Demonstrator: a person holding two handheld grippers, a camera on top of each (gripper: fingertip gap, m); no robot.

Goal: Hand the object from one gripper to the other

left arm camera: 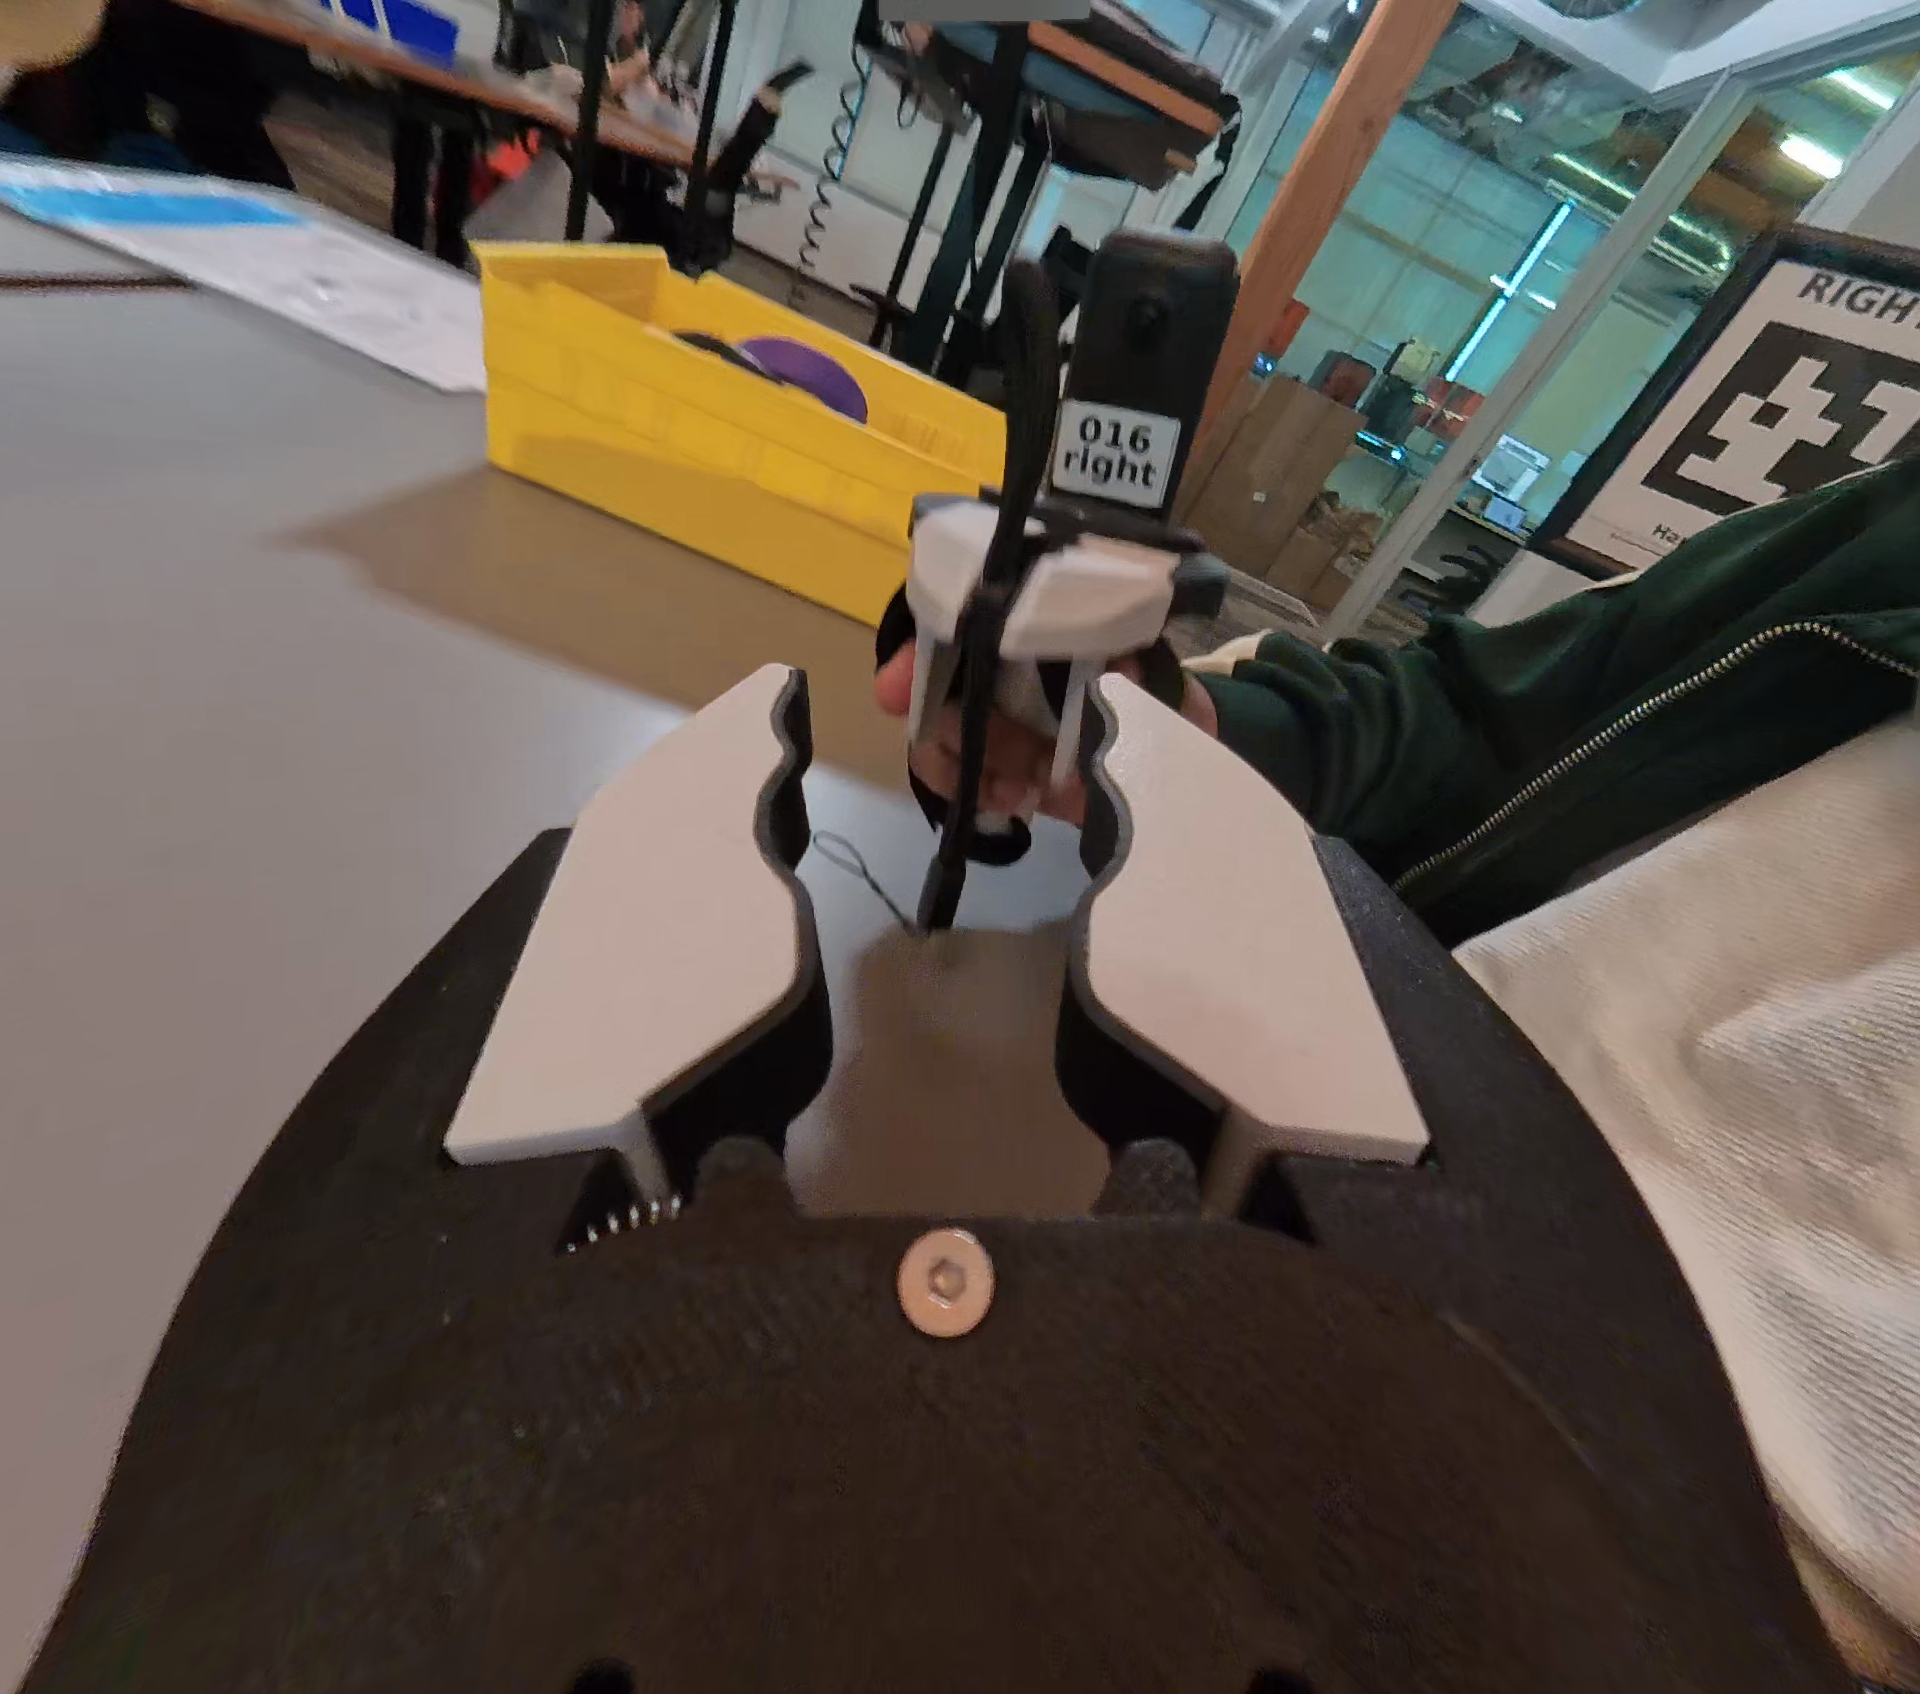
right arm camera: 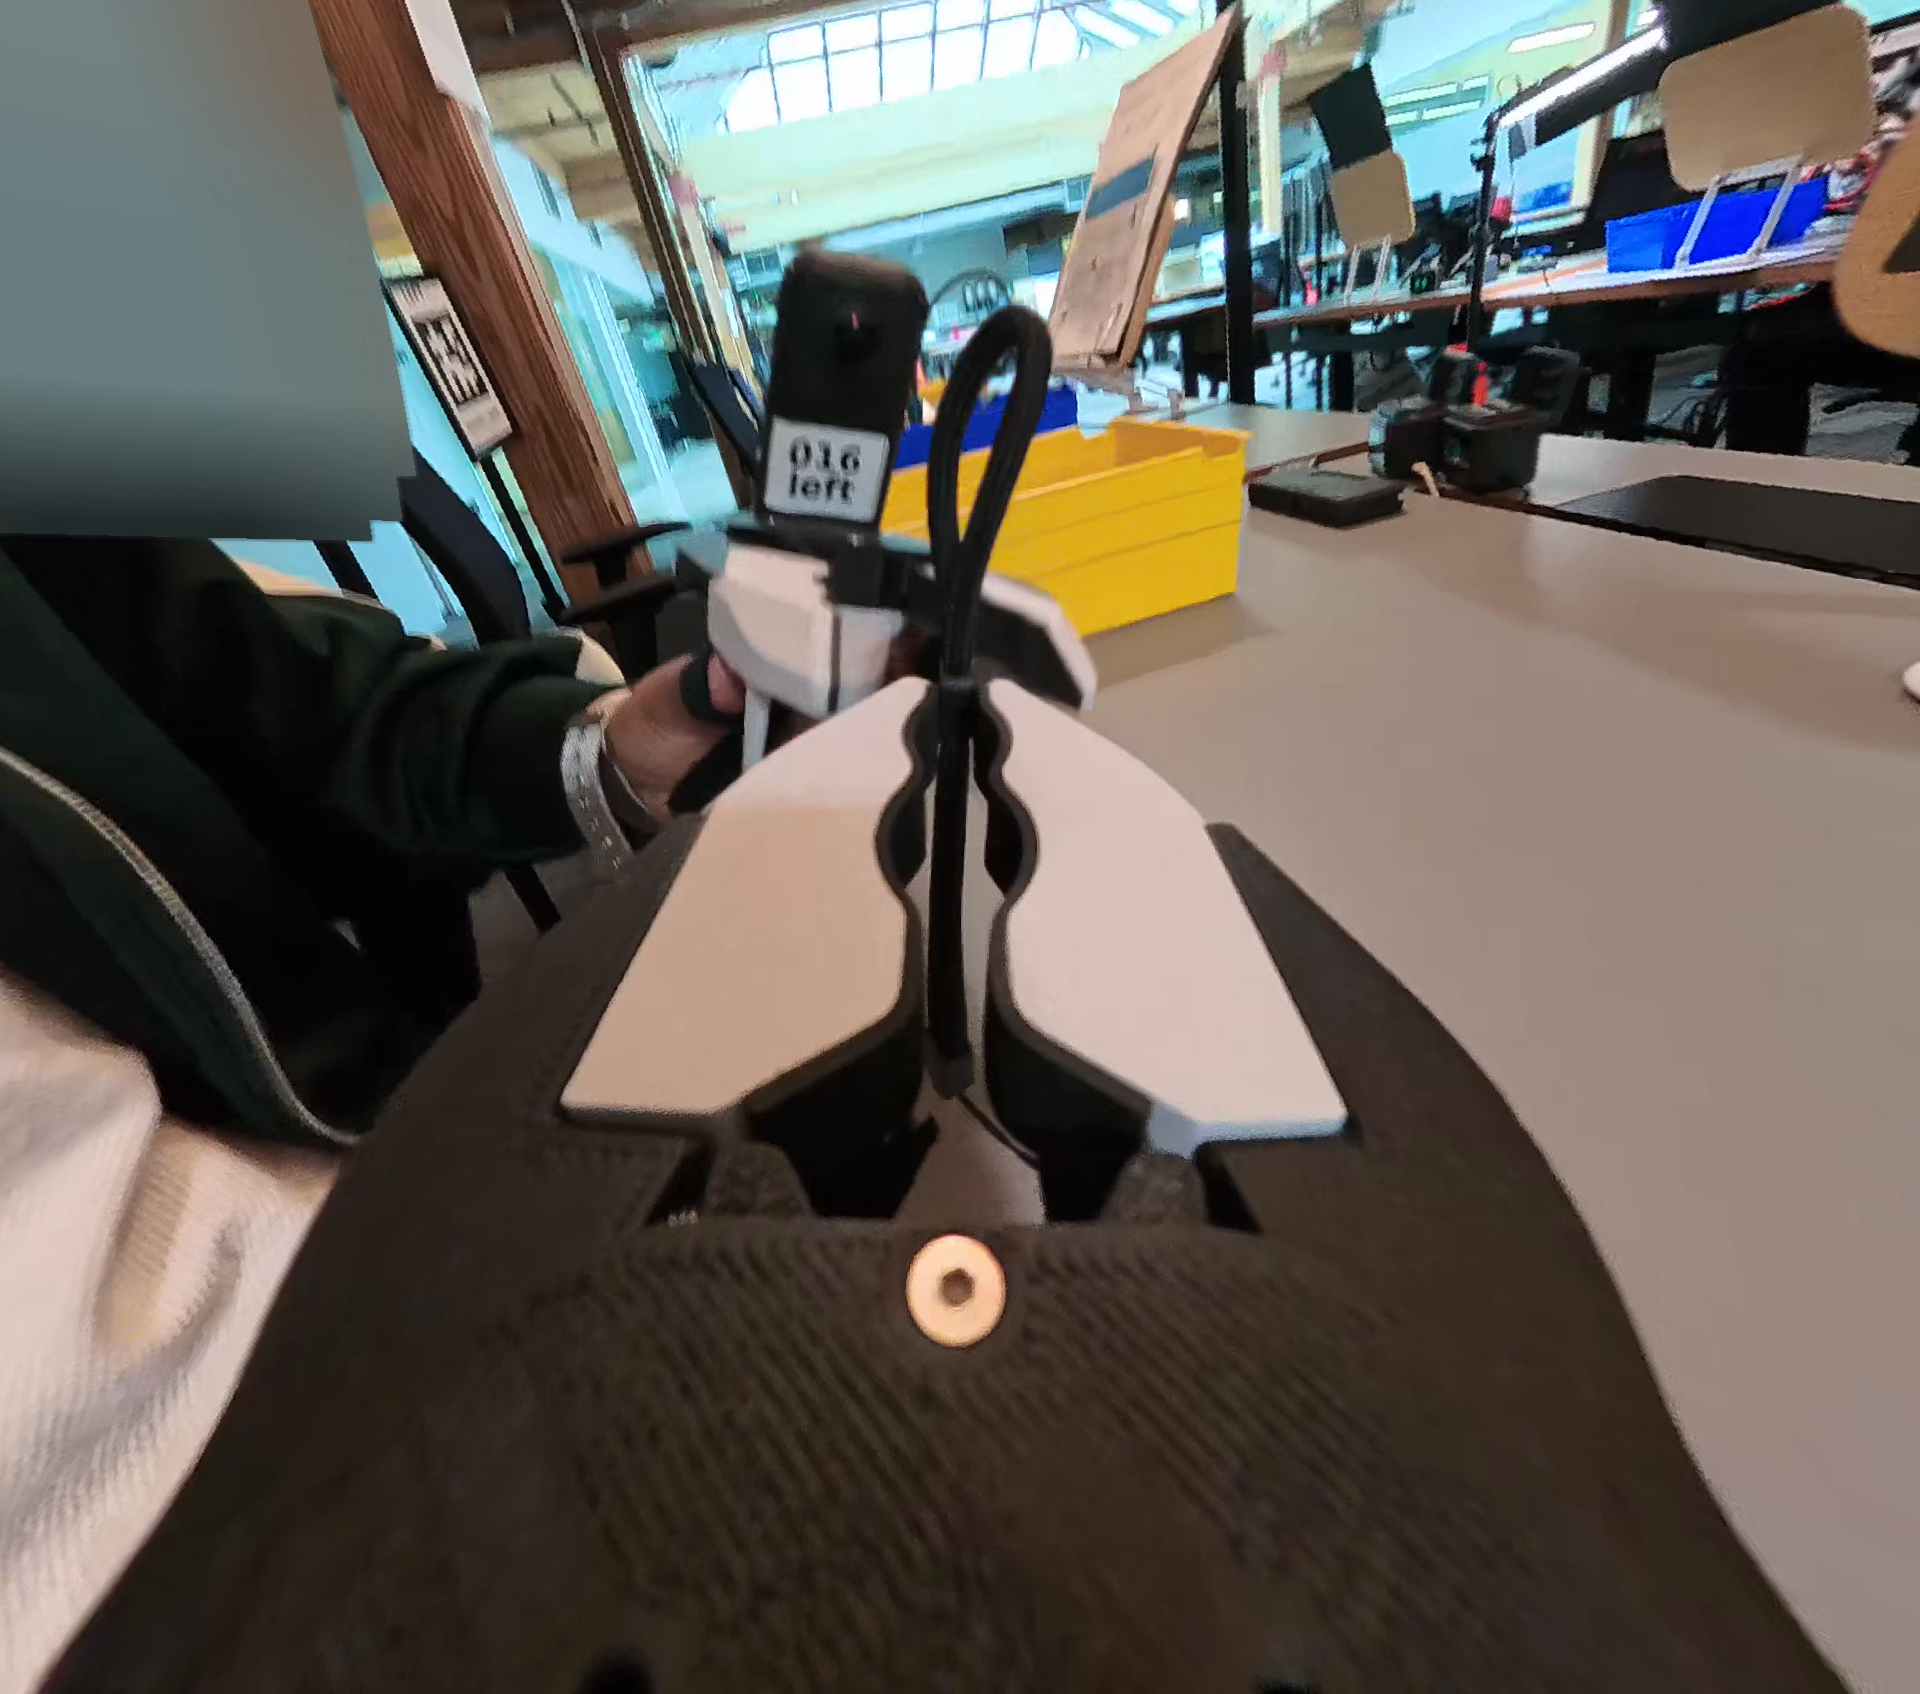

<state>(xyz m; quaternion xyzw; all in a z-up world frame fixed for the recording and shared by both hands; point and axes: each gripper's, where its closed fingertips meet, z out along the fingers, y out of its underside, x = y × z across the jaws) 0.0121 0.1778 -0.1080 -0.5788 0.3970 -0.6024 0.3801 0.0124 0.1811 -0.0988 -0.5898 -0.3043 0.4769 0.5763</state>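
R gripper [right arm camera: 954, 709] is clamped on a black looped cord [right arm camera: 971, 501] — tips pinch it near its tied middle, loop sticking up past the tips, loose end hanging down btwn the fingers. L gripper [left arm camera: 945, 714] is spread wide w/ nothing in it; the cord [left arm camera: 982, 678] hangs just ahead of its gap, not touching either finger. Grippers face each other above a grey table [left arm camera: 208, 709]. Yellow bin [left arm camera: 717, 439] sits on the table beyond the R gripper [left arm camera: 997, 595], to its left in L view.
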